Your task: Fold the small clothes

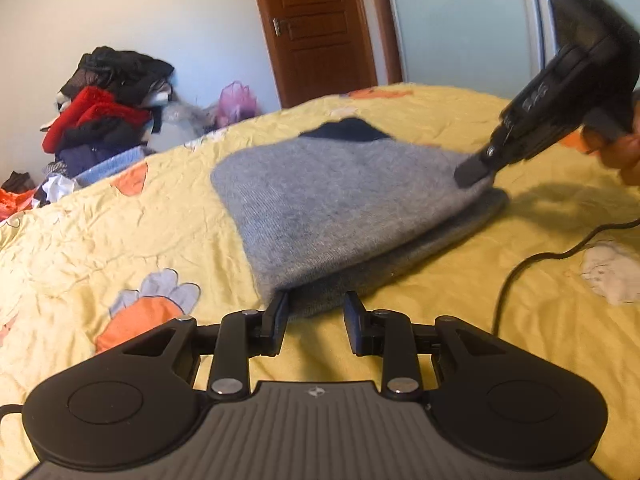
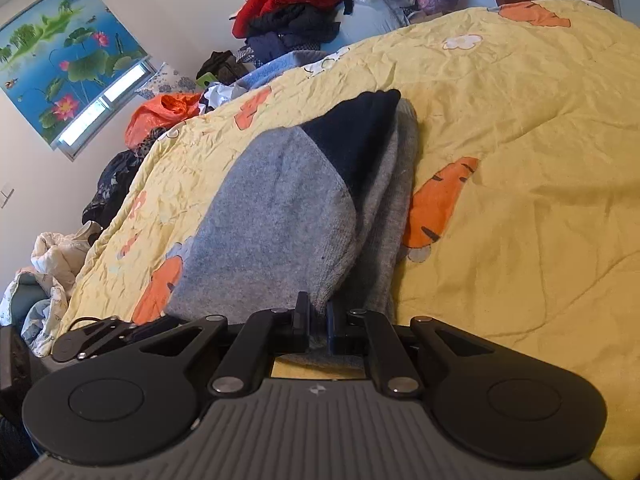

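A grey knit garment (image 1: 340, 204) with a dark navy band (image 1: 346, 130) lies folded over itself on the yellow bedspread (image 1: 120, 208). My left gripper (image 1: 316, 304) is open at the garment's near edge, with the fabric edge between its fingers. My right gripper (image 1: 476, 170) is shut on the garment's right corner, holding the top layer. In the right wrist view the right gripper (image 2: 318, 314) pinches the grey garment (image 2: 276, 216), whose navy band (image 2: 356, 136) lies at the far end.
A heap of red, black and blue clothes (image 1: 104, 108) is piled beyond the bed's far left edge. A brown door (image 1: 320, 28) stands behind. A black cable (image 1: 532, 264) runs across the bedspread at the right. A lotus picture (image 2: 64, 56) hangs on the wall.
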`<state>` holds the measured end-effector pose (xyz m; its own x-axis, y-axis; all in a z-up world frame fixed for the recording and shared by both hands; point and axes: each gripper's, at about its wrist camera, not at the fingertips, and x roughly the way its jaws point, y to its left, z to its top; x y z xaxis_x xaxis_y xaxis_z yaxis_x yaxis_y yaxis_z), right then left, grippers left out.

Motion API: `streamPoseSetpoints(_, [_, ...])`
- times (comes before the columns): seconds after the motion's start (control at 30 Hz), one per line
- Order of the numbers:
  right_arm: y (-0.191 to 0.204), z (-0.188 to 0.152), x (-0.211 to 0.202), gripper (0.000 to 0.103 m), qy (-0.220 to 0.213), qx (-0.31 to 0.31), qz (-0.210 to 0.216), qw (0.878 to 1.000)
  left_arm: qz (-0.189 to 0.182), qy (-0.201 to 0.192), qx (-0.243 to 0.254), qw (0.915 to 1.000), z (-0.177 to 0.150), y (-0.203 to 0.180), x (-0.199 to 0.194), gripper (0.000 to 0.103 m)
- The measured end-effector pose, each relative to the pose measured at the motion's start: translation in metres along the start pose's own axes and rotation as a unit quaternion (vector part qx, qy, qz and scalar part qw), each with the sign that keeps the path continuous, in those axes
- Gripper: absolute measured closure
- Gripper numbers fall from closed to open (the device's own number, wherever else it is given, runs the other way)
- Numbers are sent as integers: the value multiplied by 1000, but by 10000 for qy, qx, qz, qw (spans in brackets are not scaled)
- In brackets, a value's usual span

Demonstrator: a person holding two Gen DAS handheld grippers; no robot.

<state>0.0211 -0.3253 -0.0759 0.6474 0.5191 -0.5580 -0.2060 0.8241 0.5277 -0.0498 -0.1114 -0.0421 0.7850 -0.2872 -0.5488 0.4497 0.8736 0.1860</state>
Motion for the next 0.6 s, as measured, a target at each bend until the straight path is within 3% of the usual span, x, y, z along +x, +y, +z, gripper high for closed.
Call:
streamPoseSetpoints(0.13, [-7,-3,5,88,105,92,58,9999,536,-4,-7,9986,1,7,14,59])
streamPoseSetpoints(0.23, [-7,-3,8,88,117,180,102,9997,704,114,59,9974,0,6,31,57])
streamPoseSetpoints(0.3, [-5,-2,7,88,97,155,111,9998,767,-18,78,9970,-1,5,32,71])
streamPoseSetpoints(0.33, [-4,0,4,88,62,143,120,9998,728,-67,-36,9973,0,7,30,96])
streamPoseSetpoints(0.4, [-2,2,-4,89,-50,159,189,9997,786,-199,-394,9959,0,16,23,98])
streamPoseSetpoints(0.5, [-11,-2,-1,91,120,210,-63,9997,736,157,-413,9963,-8,19,32,99])
streamPoseSetpoints(0.6, [-23,-11,10,94,193,415,-81,9989,766,55,-362,9964,-7,17,28,98])
